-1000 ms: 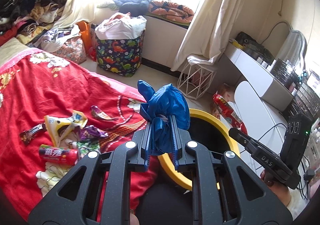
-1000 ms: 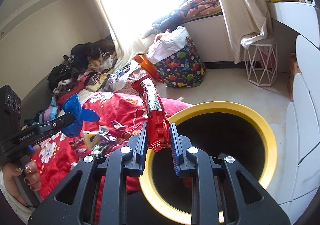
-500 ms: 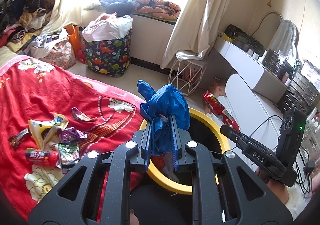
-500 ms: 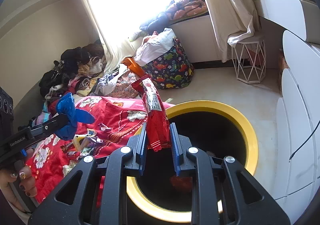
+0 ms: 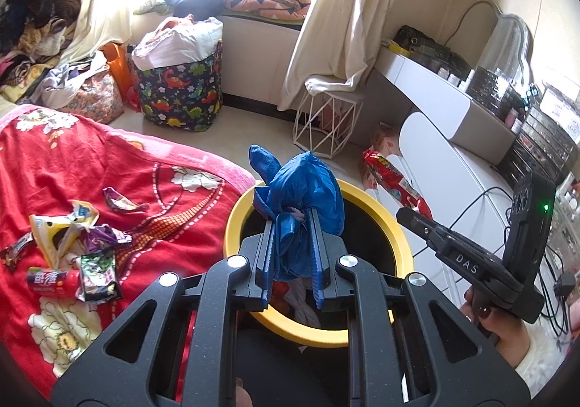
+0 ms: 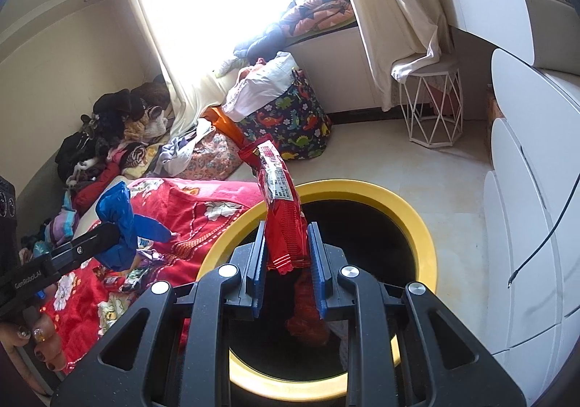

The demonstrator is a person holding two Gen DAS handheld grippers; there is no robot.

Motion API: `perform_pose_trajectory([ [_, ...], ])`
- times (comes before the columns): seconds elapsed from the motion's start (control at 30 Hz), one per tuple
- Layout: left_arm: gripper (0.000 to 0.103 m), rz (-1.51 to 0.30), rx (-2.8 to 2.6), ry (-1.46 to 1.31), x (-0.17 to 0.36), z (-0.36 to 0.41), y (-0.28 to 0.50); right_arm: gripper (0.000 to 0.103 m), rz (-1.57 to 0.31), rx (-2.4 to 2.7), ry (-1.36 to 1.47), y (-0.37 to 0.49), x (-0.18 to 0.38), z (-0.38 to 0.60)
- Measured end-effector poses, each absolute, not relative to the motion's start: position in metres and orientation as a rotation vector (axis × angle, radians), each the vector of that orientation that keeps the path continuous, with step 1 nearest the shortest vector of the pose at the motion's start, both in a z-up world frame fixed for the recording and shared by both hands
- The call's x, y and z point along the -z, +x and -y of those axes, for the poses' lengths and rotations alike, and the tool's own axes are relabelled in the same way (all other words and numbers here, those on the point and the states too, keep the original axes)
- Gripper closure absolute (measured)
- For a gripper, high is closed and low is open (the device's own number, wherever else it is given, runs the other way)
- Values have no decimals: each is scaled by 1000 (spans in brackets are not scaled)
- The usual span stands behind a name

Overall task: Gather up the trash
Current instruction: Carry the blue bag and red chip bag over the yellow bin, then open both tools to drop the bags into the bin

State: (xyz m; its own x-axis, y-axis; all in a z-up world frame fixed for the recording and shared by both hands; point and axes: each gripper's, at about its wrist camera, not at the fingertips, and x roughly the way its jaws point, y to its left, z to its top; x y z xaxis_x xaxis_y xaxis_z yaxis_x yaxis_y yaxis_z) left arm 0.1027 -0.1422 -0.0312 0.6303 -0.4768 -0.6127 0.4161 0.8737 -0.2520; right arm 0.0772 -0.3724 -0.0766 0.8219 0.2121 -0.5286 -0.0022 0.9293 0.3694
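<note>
My left gripper (image 5: 290, 222) is shut on a crumpled blue plastic bag (image 5: 302, 189) and holds it over the yellow-rimmed bin (image 5: 235, 222). My right gripper (image 6: 286, 229) is shut on a red snack packet (image 6: 281, 204), held upright over the same bin (image 6: 417, 218). The packet also shows in the left wrist view (image 5: 393, 180), and the blue bag in the right wrist view (image 6: 119, 222). Red and white trash lies in the bin's bottom (image 6: 308, 312).
Several wrappers (image 5: 90, 240) and a red can (image 5: 50, 278) lie on the red floral blanket (image 5: 72, 160) left of the bin. A dinosaur-print basket (image 5: 181, 91), a white wire stool (image 5: 328, 124) and white drawers (image 6: 525, 207) stand around.
Both grippers have moved further over the bin with their loads, so more of the bin's inside shows. Both jaws stand slightly wider around their loads.
</note>
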Motion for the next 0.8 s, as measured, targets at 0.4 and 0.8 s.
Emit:
perform_pose_trajectory([
  [0.4, 92, -763, 547, -59, 51, 161, 110, 82, -633, -53, 374, 80, 91, 386],
  [0.8, 92, -821, 560, -28, 76, 181, 125, 82, -664, -27, 370, 83, 104, 393],
])
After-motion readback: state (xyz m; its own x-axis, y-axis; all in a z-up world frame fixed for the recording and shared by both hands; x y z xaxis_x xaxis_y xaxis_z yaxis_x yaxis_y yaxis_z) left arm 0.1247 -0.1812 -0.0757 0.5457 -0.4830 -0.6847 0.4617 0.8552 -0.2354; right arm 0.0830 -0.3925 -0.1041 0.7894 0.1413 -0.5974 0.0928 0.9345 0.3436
